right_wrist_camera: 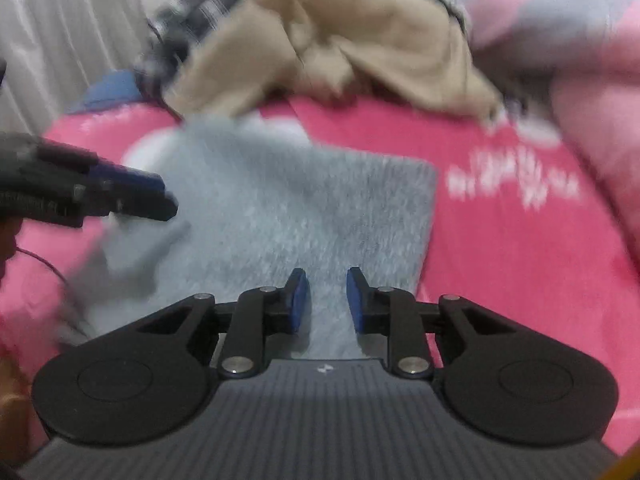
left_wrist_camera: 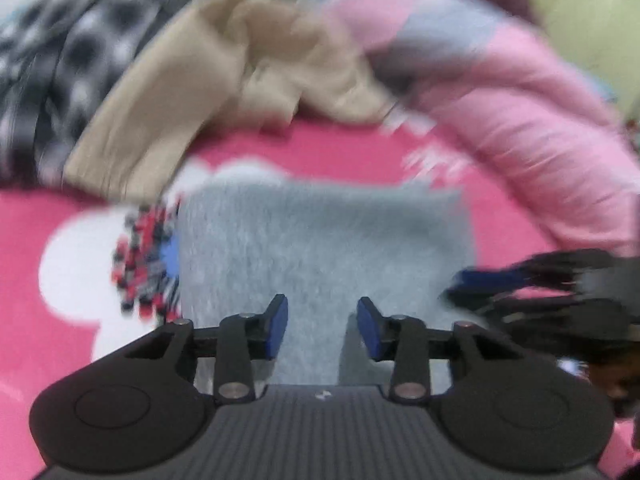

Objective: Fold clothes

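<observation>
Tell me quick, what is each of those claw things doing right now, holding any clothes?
Left gripper: open, nothing between its pads, above the grey fuzzy cloth.
Right gripper: open a little, nothing gripped, above the same cloth.

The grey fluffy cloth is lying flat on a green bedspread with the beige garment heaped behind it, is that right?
Not quite. The grey fluffy cloth lies flat on a pink bedspread, not a green one. The beige garment is indeed heaped behind it. The right wrist view shows this, and the left wrist view agrees.
</observation>
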Demonstrator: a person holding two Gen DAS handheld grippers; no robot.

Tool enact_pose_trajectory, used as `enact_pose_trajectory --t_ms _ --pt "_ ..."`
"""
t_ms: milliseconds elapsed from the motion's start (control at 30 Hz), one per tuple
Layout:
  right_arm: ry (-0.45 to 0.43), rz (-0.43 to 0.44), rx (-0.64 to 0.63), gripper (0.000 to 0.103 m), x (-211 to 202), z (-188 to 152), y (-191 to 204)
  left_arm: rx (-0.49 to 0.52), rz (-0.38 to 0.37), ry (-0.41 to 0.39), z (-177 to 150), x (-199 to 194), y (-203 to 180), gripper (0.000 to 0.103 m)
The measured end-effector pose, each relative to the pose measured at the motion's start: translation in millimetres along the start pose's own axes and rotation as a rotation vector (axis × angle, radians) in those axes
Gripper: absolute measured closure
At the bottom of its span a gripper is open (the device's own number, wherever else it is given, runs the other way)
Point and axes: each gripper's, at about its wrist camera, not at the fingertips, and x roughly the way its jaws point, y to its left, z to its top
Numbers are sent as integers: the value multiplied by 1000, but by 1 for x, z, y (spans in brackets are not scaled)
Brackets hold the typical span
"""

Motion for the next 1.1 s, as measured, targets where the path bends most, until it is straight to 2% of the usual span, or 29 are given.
enact_pose_trajectory --t_ms 67,133,200,267,367,500,533,600,700,1100 --pt "-17 1 40 85 -29 4 -1 -10 38 26 0 -1 -8 66" --pt "-81 32 37 85 -66 5 5 -7 60 29 -4 -8 -14 63" --pt "-96 74 24 83 -87 -1 15 5 110 51 -11 -9 -21 63" --pt "-18 98 -19 85 -78 -18 24 -7 152 94 -15 -2 -22 63" --pt "63 50 -12 84 -49 -43 34 10 198 114 -15 0 -28 62" --pt "-44 75 -24 83 -85 -33 37 9 222 133 -13 1 -31 60" --pt "-25 79 -17 83 -80 -35 35 8 226 134 -14 2 -31 60" --pt "76 75 39 84 -51 -48 29 3 224 143 -15 2 -32 58" --pt "50 73 61 84 -52 -54 30 18 238 143 -12 5 -36 56" --pt "49 80 62 84 -48 -46 28 38 257 150 -10 8 -42 52"
